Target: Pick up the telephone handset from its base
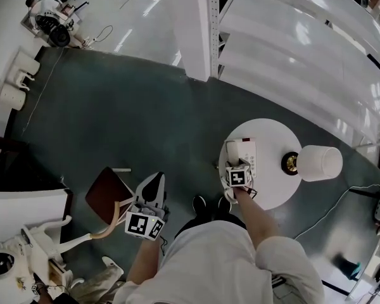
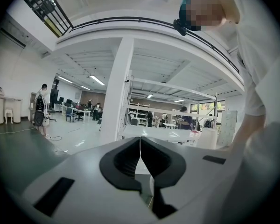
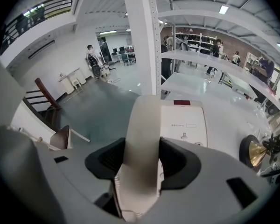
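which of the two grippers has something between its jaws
The right gripper: its jaws are closed on the cream handset. The left gripper is shut on nothing.

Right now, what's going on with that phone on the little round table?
A person holds a gripper in each hand. The right gripper has its jaws closed on the white handset, which looks to be lying on the telephone base on the round table, not clearly lifted. The left gripper is shut and empty, held over the floor away from the table.
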The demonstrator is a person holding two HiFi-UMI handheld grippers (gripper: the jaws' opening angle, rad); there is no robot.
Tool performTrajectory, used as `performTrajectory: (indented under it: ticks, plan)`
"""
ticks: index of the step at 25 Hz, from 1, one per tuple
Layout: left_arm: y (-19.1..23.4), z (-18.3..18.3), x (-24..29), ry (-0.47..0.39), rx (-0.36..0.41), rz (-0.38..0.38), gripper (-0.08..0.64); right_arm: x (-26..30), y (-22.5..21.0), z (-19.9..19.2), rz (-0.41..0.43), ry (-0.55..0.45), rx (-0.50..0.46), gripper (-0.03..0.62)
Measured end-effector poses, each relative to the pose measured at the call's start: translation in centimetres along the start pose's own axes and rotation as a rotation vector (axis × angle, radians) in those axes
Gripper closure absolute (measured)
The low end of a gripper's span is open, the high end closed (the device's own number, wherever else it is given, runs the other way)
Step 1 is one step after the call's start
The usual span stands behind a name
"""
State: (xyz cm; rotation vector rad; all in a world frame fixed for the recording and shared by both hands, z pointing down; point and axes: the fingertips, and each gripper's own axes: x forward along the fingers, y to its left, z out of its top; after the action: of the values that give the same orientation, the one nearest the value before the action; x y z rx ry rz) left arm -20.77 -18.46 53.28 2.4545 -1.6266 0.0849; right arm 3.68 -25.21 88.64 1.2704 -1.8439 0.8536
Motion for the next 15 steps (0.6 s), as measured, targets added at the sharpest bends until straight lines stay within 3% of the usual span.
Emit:
performTrajectory:
  ticks: [6,11,15]
  plan:
    - [-0.9,0.2,0.0,-0.009,0.004,-0.018,0.54,-1.8,-0.5,0.4,0.008,-0.043,0.042,0.365]
    - [-1.7,0.1,0.1,-0.013,0.005,-0.029,0.54,-3.1,-1.2,0.6,0.038,-0.106,0.133,0.365]
    - [-2.3,0.1,-0.1,-0.018,0.011,-0.036,0.54,-4.2,-1.4,0.7,0.108,-0.174,0.204,0.367]
